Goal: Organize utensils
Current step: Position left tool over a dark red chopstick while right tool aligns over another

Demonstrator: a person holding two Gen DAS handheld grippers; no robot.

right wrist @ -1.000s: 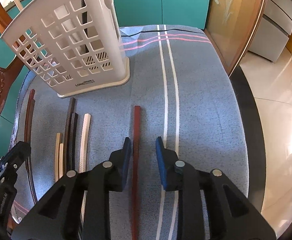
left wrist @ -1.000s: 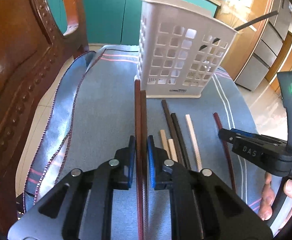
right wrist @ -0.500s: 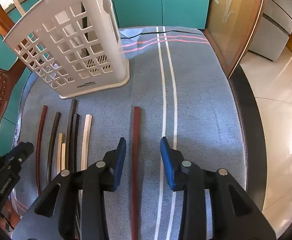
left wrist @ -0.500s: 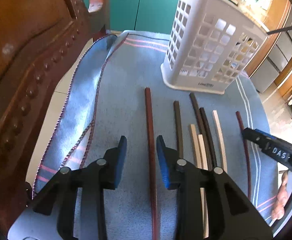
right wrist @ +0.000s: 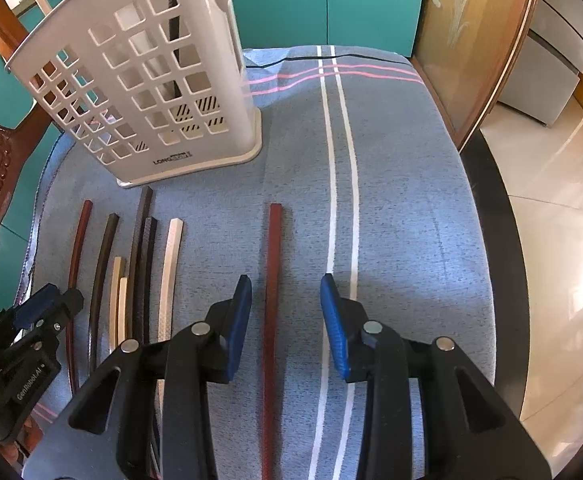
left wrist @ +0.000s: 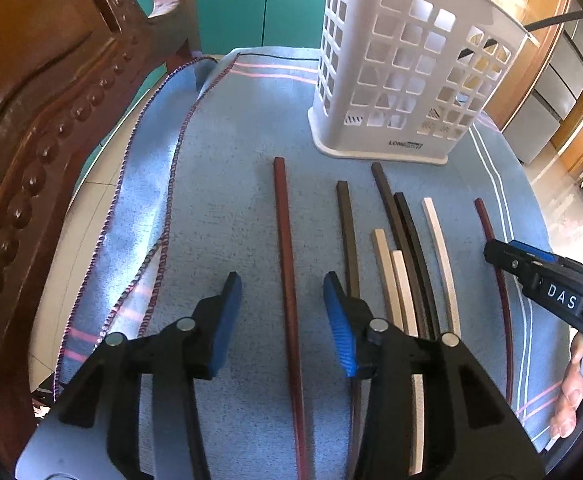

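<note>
Two red sticks are straddled, untouched: one [left wrist: 287, 280] by the left hand-held gripper [left wrist: 282, 312], still opening, one [right wrist: 271, 300] by the spread right hand-held gripper [right wrist: 285, 316].

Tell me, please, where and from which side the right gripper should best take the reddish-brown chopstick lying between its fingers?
Probably the shaft of the reddish-brown chopstick, from above. It lies flat on the cloth, clear of the others, in line with the open right gripper, so closing pinches its long sides.

White lattice basket [left wrist: 403, 68], blue striped cloth [left wrist: 227, 168], reddish-brown, perhaps maroon, chopstick [left wrist: 285, 240].
</note>
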